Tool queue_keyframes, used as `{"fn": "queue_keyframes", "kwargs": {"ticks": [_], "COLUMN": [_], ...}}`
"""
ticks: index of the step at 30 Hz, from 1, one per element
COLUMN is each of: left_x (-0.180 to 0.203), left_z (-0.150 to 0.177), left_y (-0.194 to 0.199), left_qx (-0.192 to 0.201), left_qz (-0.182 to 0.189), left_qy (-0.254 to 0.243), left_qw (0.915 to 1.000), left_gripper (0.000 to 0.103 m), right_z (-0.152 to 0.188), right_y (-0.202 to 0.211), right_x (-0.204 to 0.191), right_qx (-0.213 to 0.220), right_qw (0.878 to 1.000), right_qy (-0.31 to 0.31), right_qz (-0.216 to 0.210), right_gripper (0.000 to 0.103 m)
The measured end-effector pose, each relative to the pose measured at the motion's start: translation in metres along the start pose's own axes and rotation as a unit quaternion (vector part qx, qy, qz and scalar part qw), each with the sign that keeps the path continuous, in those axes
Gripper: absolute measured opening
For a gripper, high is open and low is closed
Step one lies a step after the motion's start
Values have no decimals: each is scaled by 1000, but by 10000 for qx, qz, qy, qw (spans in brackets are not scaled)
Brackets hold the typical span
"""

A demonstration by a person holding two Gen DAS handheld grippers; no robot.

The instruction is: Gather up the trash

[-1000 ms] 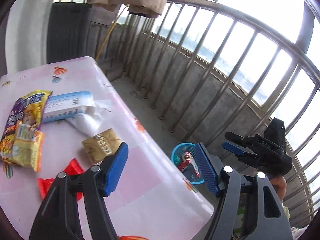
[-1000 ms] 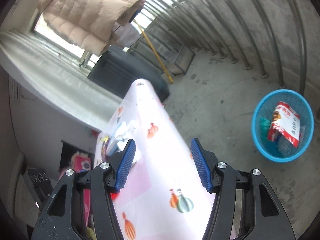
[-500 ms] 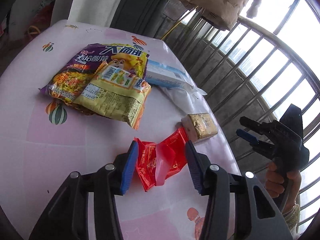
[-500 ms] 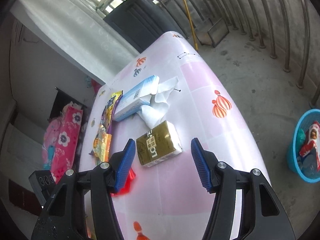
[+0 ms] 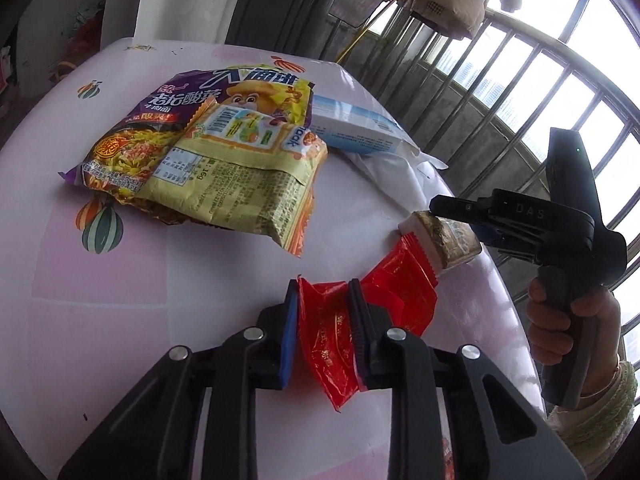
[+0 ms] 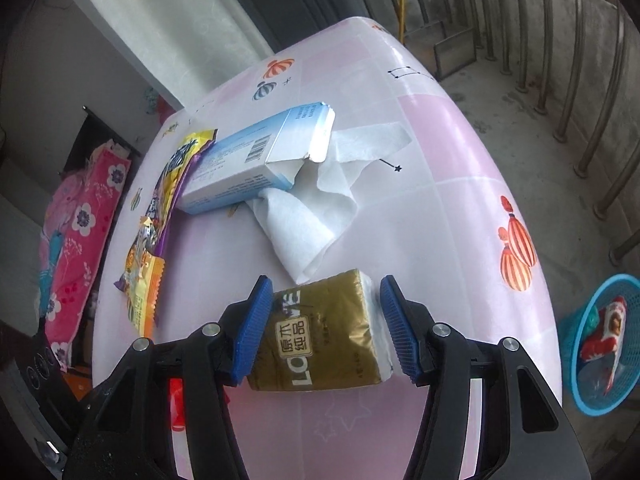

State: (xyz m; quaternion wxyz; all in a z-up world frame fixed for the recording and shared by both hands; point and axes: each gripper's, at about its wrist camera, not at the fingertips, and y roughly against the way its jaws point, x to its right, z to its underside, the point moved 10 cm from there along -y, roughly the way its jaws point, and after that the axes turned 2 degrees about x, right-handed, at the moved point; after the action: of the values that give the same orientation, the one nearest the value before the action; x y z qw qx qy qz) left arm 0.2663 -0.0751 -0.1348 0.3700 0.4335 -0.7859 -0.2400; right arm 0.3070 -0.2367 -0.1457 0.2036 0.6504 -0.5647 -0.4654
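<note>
Left gripper: jaws closing, red wrapper crumpled between the pads; contact looks made on both sides, grip not yet firm. Right gripper: jaws about half open, straddling the gold tissue pack, a gap visible on the right side, nothing held.

Both items lie on the pink tabletop; in the left wrist view the red wrapper's far end touches the tissue pack. Beyond: noodle bags, blue-white carton on a white tissue. Blue basket on the floor off the tabletop's edge, already holding trash.

Risks:
- Thin foil may slip from the pads.
- Lifting the wrapper could drag the pack.
- Pack sits skewed; it may twist as the pads meet it.
</note>
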Motion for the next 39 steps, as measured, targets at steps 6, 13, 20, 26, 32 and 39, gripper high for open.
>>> {"fn": "queue_keyframes", "kwargs": {"ticks": [6,13,20,26,32,39], "left_x": [-3,-13,-30,-37,-43,-59], "left_z": [5,22,34,32,24,22], "left_y": [3,22,39,42,49,67], "left_qx": [-29,-96,-81,4,248,410], "left_qz": [-42,-90,-238,-256,-51,121], "left_qy": [-37,-98,-17,137,403,724], "left_qw": [10000,9999,9997,9996,9989,9965], "left_gripper": [18,17,17,17,20,24], "right_z": [17,45,75,100,115,91], "right_y": [6,18,26,31,33,52], "right_x": [-7,-17,-34,-52,-71,-76], "right_qx": [-124,-265,-371,-466,-618,-331], "right_qw": [9999,9995,9989,9979,9948,9901], "right_qy": [68,112,106,75,-142,-431], "right_qz": [-35,-130,-277,-434,-800,-1292], "right_gripper": [54,54,54,54,54,54]}}
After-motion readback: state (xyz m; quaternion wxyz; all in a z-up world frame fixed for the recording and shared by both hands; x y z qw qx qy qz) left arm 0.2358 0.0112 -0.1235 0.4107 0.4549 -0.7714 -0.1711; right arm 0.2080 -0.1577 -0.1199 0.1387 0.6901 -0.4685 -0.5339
